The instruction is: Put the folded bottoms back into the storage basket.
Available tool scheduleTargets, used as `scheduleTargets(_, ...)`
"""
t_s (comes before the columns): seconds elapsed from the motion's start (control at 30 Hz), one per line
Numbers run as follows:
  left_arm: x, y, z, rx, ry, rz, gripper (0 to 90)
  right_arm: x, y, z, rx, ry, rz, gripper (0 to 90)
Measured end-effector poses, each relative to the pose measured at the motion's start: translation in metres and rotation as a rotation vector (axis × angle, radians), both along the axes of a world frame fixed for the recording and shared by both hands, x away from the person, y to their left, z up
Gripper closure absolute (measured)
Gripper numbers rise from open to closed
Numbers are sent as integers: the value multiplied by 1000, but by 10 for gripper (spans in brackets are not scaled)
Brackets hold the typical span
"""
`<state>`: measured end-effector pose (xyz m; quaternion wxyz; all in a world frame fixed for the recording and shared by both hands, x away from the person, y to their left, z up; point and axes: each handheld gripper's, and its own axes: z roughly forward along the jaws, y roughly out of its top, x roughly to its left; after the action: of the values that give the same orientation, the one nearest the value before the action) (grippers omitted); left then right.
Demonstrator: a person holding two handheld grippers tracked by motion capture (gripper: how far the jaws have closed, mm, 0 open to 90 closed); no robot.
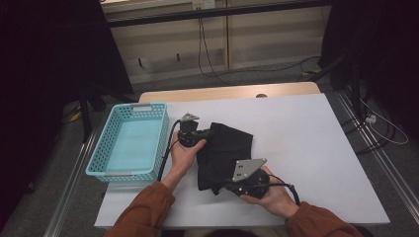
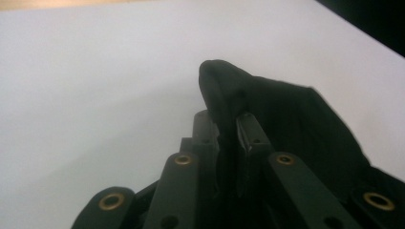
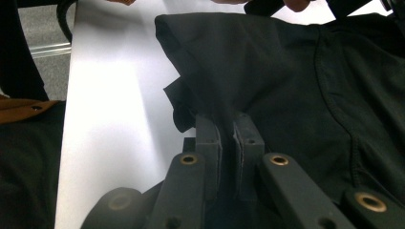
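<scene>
Nearest the high camera, at 6 o'clock, the person's two brown sleeves (image 1: 148,210) come in over the near edge of the table (image 1: 306,148).

Both jaws of the right gripper (image 1: 228,186) are pinched tight on the near corner of a black cloth (image 1: 225,150); in the right gripper view the pads (image 3: 210,138) clamp a bunched fold of that fabric (image 3: 286,86) with almost no gap between them. This gripper sits at about 5 o'clock from the middle of the cloth, with its grey plate (image 1: 248,168) on top and the right hand (image 1: 269,195) wrapped around it from below.

Jaws of the left gripper (image 1: 205,133) are likewise closed on the cloth, at its far left corner, about 10 o'clock from the cloth's middle. In the left gripper view the two fingers (image 2: 250,131) nip a raised ridge of the black fabric (image 2: 286,114), which stands up above the white tabletop (image 2: 95,86). The left hand (image 1: 185,153) holds this gripper from underneath.

Between the two grips the cloth lies crumpled on the table, left of centre and towards the near side.

At 9 o'clock from the cloth, just beside the left gripper, a turquoise basket (image 1: 106,143) with perforated walls stands at the table's left edge.
</scene>
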<state>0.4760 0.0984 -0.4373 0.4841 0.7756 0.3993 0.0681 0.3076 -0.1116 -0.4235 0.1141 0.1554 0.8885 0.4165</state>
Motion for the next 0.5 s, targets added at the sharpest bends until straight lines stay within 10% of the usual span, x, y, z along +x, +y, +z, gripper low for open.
scheduleTargets(0.5,5,12,25,-50,-44,31,810,12,7,9,36,-26,-14,844)
